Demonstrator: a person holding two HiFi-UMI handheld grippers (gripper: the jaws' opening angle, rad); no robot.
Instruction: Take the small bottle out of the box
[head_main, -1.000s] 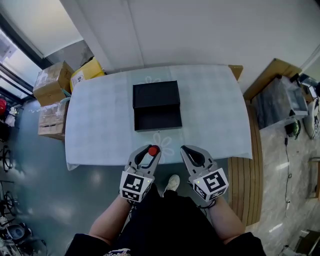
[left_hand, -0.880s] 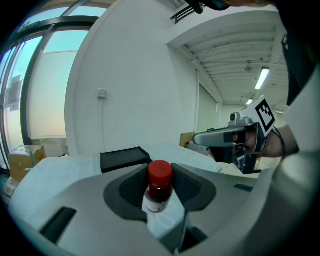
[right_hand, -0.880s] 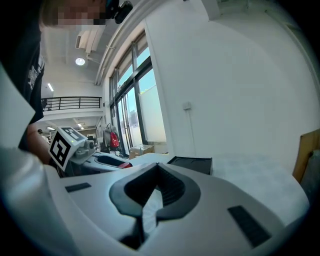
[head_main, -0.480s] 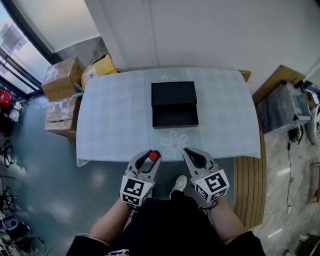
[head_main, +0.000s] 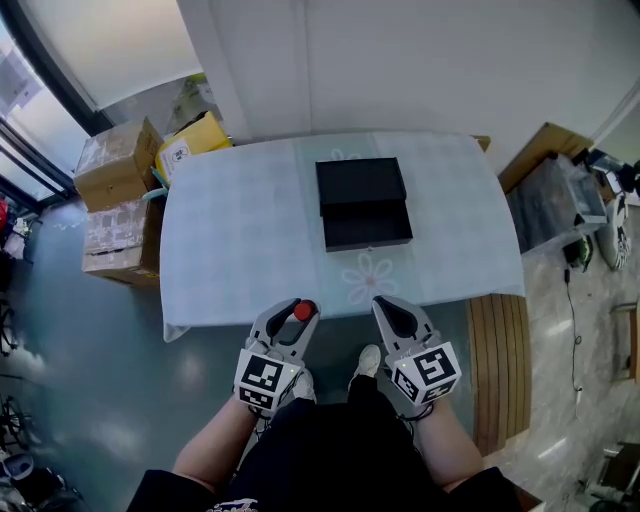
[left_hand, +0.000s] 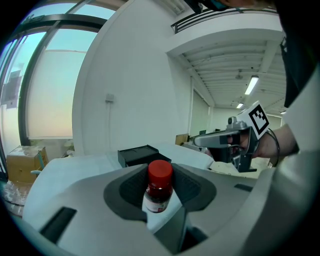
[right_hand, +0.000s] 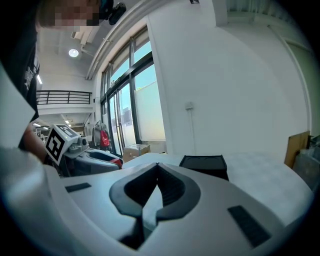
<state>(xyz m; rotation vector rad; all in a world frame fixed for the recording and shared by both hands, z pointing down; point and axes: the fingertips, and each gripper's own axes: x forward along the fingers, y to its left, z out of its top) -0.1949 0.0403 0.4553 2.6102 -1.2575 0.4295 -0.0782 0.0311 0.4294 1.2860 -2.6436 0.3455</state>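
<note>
1. Red round cap, dark body, pale label: the small bottle (left_hand: 159, 190) stands upright, pinched between the ribbed dark pads of the left hand-held gripper (head_main: 300, 309). It is out of the box, short of the desk edge.
2. Right hand-held gripper (right_hand: 157, 167): jaws closed together, nothing held.
3. Black rectangular box (head_main: 363, 203) lies open on the desk (head_main: 240, 230), which has a pale checked cloth.

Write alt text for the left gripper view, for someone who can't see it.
The left gripper holds a red-capped small bottle between its jaws. Beyond it a black box sits on a white-covered table, and the right gripper shows at the right.
</note>
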